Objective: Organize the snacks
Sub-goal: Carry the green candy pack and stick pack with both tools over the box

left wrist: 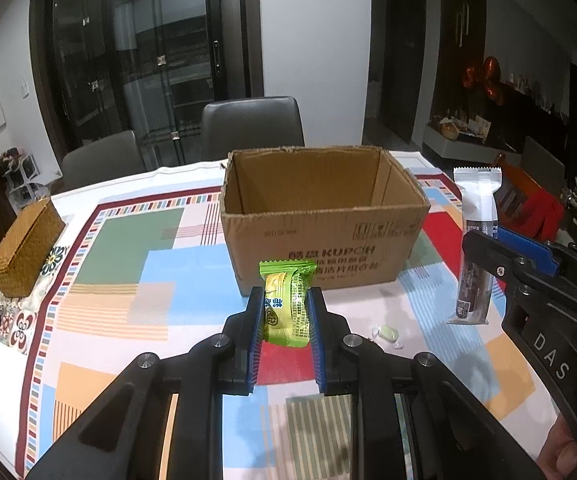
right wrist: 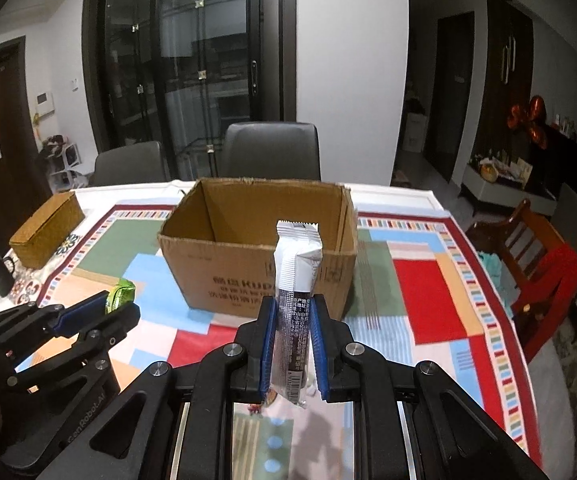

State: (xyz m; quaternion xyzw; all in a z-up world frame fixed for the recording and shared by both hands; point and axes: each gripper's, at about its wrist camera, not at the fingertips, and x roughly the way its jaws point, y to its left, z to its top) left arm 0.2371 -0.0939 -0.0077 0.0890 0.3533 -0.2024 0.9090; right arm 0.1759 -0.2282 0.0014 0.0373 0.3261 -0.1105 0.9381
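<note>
So both grippers are loaded right now. The left gripper (left wrist: 286, 308) is clamped on a green snack pack (left wrist: 286, 304), blue pads squeezing it from both sides, pack standing upright with its crimped edge up. The right gripper (right wrist: 292, 320) is pinched onto a long silver-and-dark snack bar (right wrist: 294, 300), long axis vertical, most of it sticking up above the fingers.

What matters for the drop — the cardboard box (left wrist: 320, 224) sits dead ahead at 12 o'clock from both grippers, open top facing up, and as far as I can see inside it looks empty. From the left wrist view the box's front wall is just beyond the green pack; from the right wrist view the bar overlaps the box's front wall too. Hard to say which is nearer, they look roughly level — I'd guess either could go first.

Both snacks are held above the tablecloth (left wrist: 128, 280) but below the box rim, so my read is the next move needs a lift up and forward over the front wall before letting go.

Also one small pale wrapped candy (left wrist: 386, 334) lies on the cloth at about 3 o'clock of the left gripper, not yet picked up
</note>
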